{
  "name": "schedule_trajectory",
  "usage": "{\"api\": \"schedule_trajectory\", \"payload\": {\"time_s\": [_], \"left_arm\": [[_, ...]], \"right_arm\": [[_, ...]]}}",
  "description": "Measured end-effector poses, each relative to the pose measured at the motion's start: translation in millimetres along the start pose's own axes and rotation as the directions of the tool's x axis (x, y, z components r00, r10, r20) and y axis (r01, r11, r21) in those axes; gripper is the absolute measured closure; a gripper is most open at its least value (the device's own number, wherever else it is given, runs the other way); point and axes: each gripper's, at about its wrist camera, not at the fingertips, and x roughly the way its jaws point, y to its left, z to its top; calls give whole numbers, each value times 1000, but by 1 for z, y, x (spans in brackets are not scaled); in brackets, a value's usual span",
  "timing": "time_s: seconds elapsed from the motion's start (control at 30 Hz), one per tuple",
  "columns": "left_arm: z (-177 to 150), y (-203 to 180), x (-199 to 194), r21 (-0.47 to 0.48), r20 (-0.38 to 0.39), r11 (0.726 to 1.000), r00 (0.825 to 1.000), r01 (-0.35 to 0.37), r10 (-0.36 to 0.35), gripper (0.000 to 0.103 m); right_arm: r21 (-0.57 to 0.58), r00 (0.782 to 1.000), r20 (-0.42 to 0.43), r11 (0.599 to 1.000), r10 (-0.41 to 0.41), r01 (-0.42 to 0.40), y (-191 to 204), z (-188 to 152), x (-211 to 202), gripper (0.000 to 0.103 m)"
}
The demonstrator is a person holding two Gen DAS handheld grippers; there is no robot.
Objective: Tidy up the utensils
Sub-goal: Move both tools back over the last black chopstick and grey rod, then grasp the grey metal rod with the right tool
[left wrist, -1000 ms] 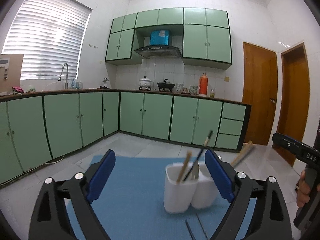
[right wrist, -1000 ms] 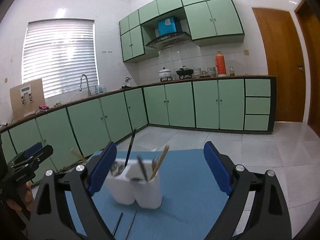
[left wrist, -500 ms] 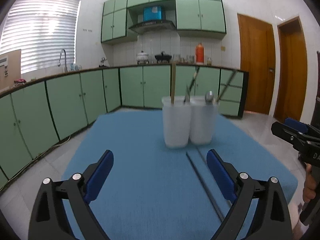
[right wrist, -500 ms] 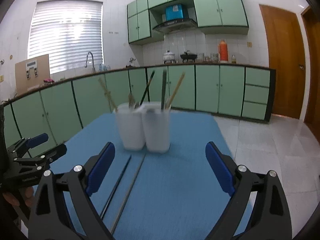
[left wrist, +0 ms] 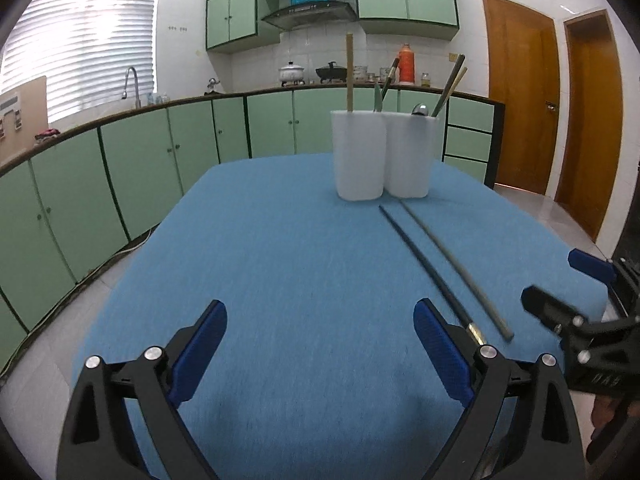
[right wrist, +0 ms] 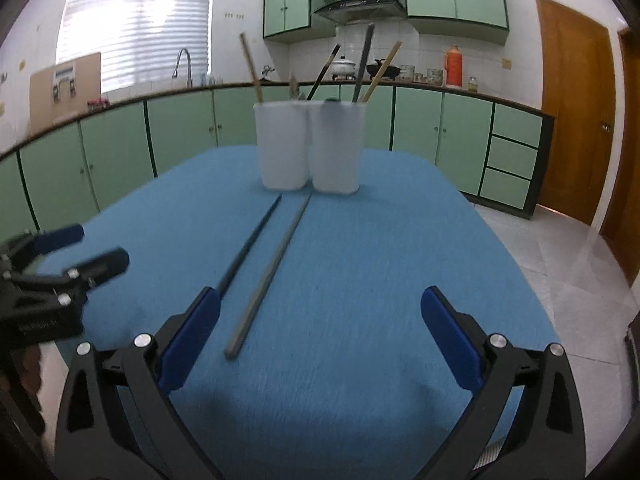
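A white two-cup holder (left wrist: 380, 156) (right wrist: 308, 148) stands at the far end of the blue mat (left wrist: 280, 280). Several chopsticks and a spoon stick out of it. A dark chopstick (left wrist: 424, 264) (right wrist: 250, 248) and a grey chopstick (left wrist: 452, 268) (right wrist: 276, 264) lie side by side on the mat in front of the holder. My left gripper (left wrist: 320, 328) hovers open over the mat, left of the sticks' near ends. My right gripper (right wrist: 320, 312) is on their right; its jaws are opening and nothing is between the pads. Each gripper appears at the edge of the other's view.
The mat covers a table whose edges fall off to the tiled floor (right wrist: 560, 248) on the left and right. Green base cabinets (left wrist: 140, 160) run along the far walls. Two wooden doors (left wrist: 520, 92) are at the right.
Both grippers have come down toward the mat and tipped forward. The holder has slid up and away in both views, and both loose chopsticks now show at full length.
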Motion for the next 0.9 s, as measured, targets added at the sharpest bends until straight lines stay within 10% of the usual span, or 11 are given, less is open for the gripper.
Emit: {"api": "schedule_trajectory", "payload": {"time_s": [0.33, 0.7, 0.9], "left_arm": [[-11, 8, -9, -34, -11, 999, 1000, -6, 6, 11], [-12, 7, -15, -49, 4, 999, 1000, 0, 1, 11], [-13, 9, -16, -58, 4, 998, 1000, 2, -2, 11]], "right_arm": [[-18, 999, 40, 999, -30, 31, 18, -23, -8, 11], [3, 999, 32, 1000, 9, -9, 31, -32, -12, 72], [-27, 999, 37, 999, 18, -17, 43, -35, -12, 89]]}}
